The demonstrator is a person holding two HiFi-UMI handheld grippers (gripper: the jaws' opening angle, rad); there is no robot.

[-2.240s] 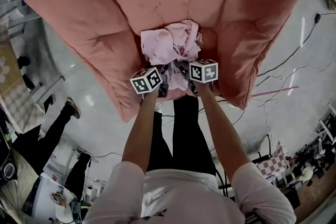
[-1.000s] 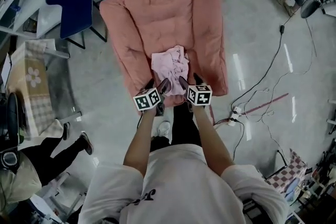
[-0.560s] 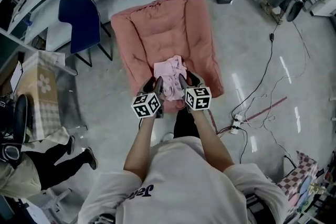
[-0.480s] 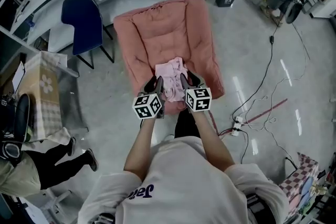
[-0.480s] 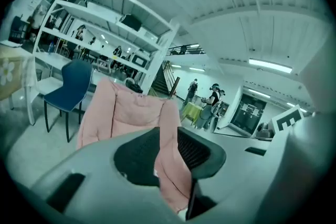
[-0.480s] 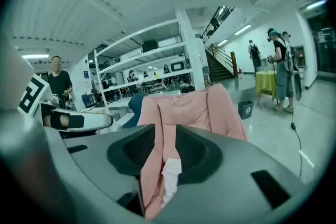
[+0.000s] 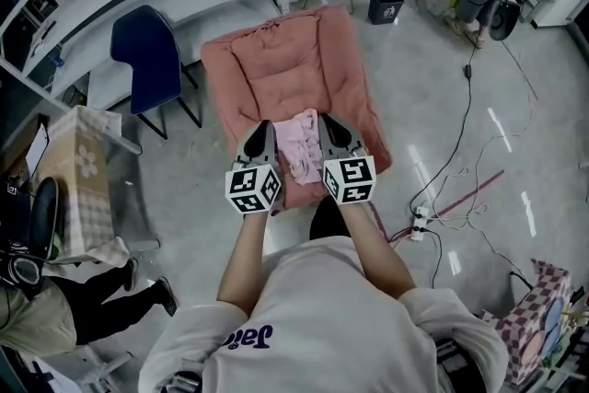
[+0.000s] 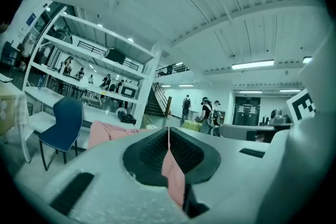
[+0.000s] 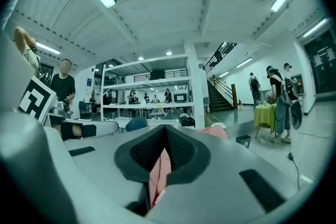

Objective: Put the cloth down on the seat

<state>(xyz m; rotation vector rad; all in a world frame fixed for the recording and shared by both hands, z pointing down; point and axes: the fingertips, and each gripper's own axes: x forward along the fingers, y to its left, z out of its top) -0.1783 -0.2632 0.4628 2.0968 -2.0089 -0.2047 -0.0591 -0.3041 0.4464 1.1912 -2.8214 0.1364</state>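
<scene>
Pink cloth (image 7: pixel 299 147) lies bunched on the seat (image 7: pixel 285 69); left tongs (image 7: pixel 264 128) and right tongs (image 7: pixel 325 121), closed empty, hover above. Placement looks done.

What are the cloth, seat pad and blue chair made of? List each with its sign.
Cloth: thin soft pink fabric, matte; it lies crumpled in folds.
Seat pad: stuffed salmon textile, matte; stitched quilting and puffy panels.
Blue chair: perhaps moulded plastic; smooth shell, though padding cannot be ruled out.
</scene>
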